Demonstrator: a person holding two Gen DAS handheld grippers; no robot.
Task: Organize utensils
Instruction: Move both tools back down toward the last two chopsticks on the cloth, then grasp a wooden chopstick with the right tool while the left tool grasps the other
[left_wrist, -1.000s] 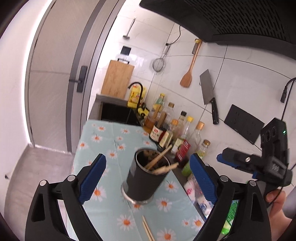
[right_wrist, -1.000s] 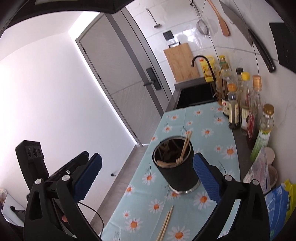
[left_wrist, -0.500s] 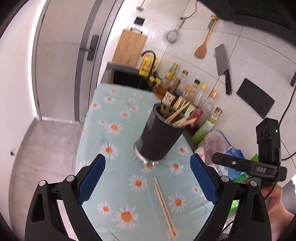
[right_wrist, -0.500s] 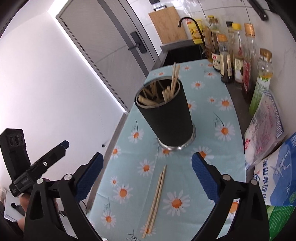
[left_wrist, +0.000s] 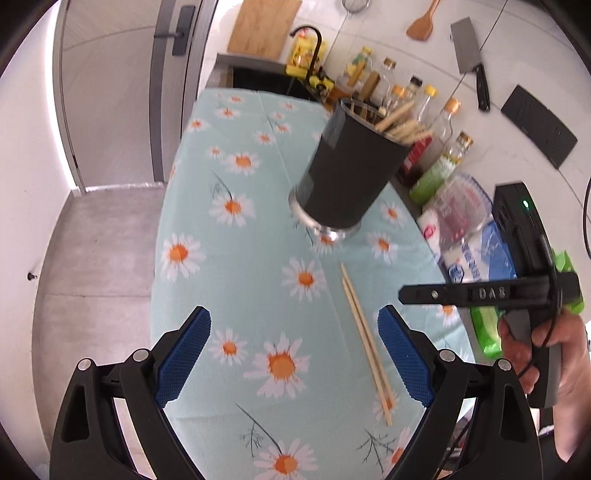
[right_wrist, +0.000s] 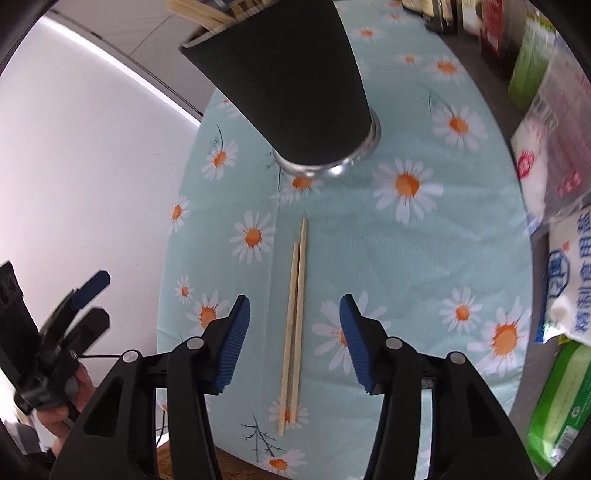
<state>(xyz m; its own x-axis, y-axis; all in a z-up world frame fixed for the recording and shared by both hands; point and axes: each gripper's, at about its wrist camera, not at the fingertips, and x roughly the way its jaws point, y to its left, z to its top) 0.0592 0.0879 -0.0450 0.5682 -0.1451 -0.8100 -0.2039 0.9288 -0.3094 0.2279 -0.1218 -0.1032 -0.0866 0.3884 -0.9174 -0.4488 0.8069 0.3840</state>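
Note:
A pair of wooden chopsticks (right_wrist: 293, 317) lies on the daisy tablecloth (right_wrist: 436, 258), also seen in the left wrist view (left_wrist: 364, 339). A black utensil holder (right_wrist: 291, 85) with several wooden utensils stands beyond them; it also shows in the left wrist view (left_wrist: 351, 173). My right gripper (right_wrist: 295, 339) is open, low over the cloth, with its blue pads (right_wrist: 232, 339) either side of the chopsticks. My left gripper (left_wrist: 291, 358) is open and empty, higher up, left of the chopsticks.
Sauce bottles (left_wrist: 424, 122) line the tiled wall behind the holder. Plastic bags (right_wrist: 554, 184) and a green pack (right_wrist: 557, 402) lie along the right edge. A sink (left_wrist: 266, 79) sits at the far end. The table's left edge (left_wrist: 162, 240) drops to the floor.
Both grippers have tilted down and come nearer the table. The right gripper has dropped low so that its pads now straddle the chopsticks.

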